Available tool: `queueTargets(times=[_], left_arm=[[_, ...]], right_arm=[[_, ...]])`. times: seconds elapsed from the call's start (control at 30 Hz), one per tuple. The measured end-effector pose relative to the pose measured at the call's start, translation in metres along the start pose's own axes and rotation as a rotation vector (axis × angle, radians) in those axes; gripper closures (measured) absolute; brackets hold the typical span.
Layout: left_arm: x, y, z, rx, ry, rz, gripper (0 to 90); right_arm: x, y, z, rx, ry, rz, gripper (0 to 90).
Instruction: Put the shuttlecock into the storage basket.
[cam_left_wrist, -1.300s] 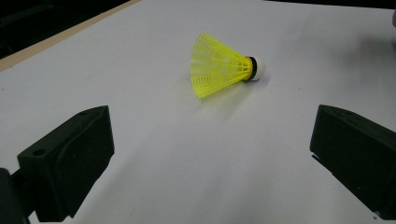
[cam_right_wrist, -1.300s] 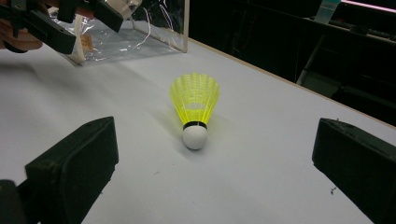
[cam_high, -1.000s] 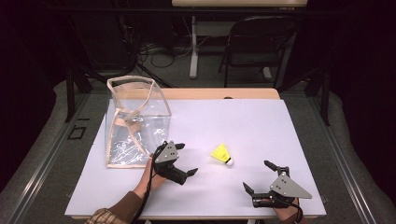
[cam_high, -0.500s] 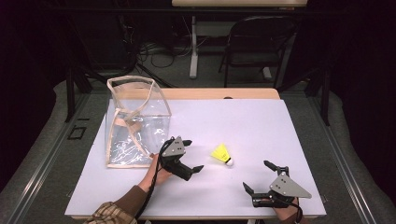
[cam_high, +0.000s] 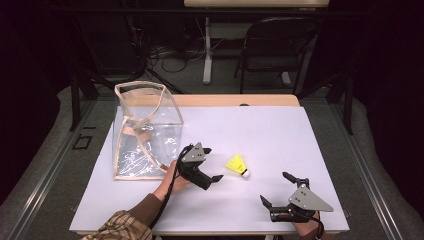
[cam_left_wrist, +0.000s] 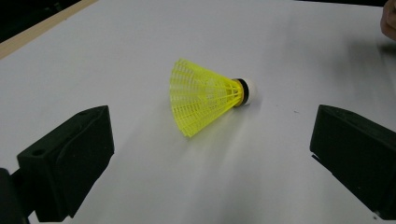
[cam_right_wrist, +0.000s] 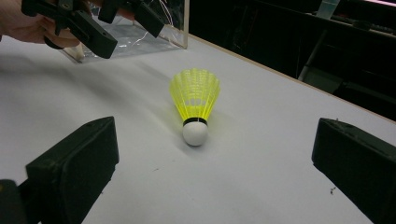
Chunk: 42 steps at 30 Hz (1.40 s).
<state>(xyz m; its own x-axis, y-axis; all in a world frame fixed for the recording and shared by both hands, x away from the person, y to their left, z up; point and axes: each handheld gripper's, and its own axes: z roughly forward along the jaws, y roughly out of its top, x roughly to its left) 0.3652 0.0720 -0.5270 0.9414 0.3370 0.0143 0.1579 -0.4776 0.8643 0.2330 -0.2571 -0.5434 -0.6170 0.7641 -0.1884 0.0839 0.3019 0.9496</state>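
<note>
A yellow shuttlecock (cam_high: 237, 164) (cam_left_wrist: 205, 95) (cam_right_wrist: 194, 100) with a white cork tip lies on its side on the white table top (cam_high: 280, 130). My left gripper (cam_high: 212, 164) (cam_left_wrist: 210, 149) is open just to its left, jaws pointing at its skirt with nothing between them. My right gripper (cam_high: 276, 189) (cam_right_wrist: 215, 163) is open near the front right edge, jaws aimed at the cork end from a short distance. The left gripper (cam_right_wrist: 109, 25) also shows at the top left of the right gripper view.
A clear plastic bag with beige trim (cam_high: 145, 130) (cam_right_wrist: 140, 32) stands open at the left of the table, right behind my left hand. A wooden table edge (cam_high: 240, 100) runs along the back. A folding chair (cam_high: 275, 45) and cables sit beyond it.
My left gripper has moved right and forward toward the shuttlecock. The right gripper and the shuttlecock have stayed in place.
</note>
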Motion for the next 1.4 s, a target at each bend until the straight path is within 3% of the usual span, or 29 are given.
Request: queueTargets(times=[0.87, 1.1, 1.4], left_arm=[[0.013, 0.013, 0.020, 0.062, -0.079, 0.003, 0.0], [0.017, 0.021, 0.027, 0.082, -0.079, 0.003, 0.4], [0.019, 0.026, 0.037, 0.129, -0.091, 0.016, 15.1]], right_arm=[[0.000, 0.000, 0.000, 0.005, -0.002, -0.001, 0.1], [0.000, 0.000, 0.000, 0.006, -0.003, 0.000, 0.1], [0.000, 0.000, 0.000, 0.006, -0.003, -0.001, 0.1]])
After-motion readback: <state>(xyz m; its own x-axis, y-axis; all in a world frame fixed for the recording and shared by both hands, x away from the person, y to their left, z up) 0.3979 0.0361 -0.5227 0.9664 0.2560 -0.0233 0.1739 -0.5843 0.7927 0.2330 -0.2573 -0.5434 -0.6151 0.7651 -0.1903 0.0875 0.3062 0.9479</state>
